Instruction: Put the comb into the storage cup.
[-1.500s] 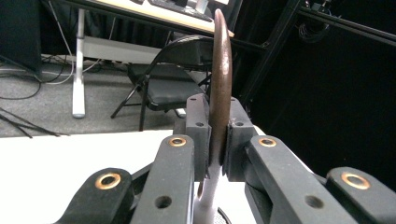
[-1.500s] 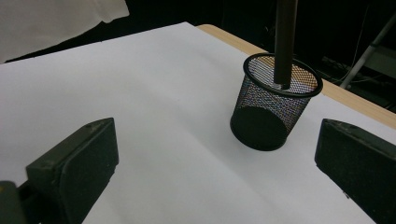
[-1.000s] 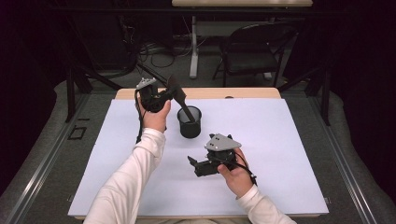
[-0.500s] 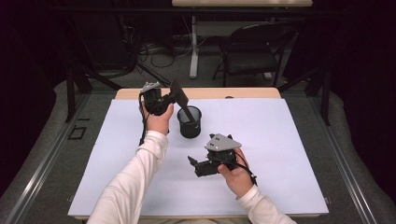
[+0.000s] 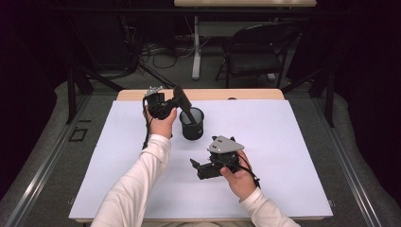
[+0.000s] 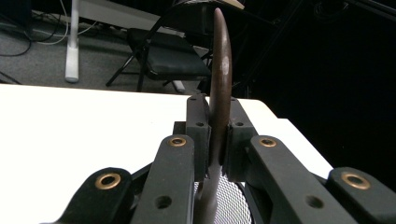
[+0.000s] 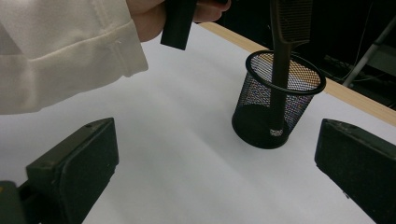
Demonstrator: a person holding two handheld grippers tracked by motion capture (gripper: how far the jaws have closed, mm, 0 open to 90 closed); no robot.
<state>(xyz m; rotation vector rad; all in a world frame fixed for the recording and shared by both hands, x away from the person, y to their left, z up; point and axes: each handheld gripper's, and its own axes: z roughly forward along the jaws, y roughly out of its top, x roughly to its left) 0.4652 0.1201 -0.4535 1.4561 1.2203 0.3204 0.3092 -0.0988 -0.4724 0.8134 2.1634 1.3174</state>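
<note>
A black mesh cup stands upright on the white-covered table. A dark comb tilts over it, its handle reaching down inside the cup. My left gripper is shut on the comb's toothed part, just left of and above the cup's rim. In the left gripper view the comb shows edge-on between the pads, with the mesh below. My right gripper is held low, in front of the cup, jaws wide open and empty. Its own view faces the cup and the comb handle.
The table's wooden back edge runs just behind the cup. A folding chair and a table leg stand on the floor beyond. The left arm's white sleeve crosses the right gripper view at its upper left.
The left gripper with the comb has shifted slightly right and down towards the cup. The right gripper has stayed where it was.
</note>
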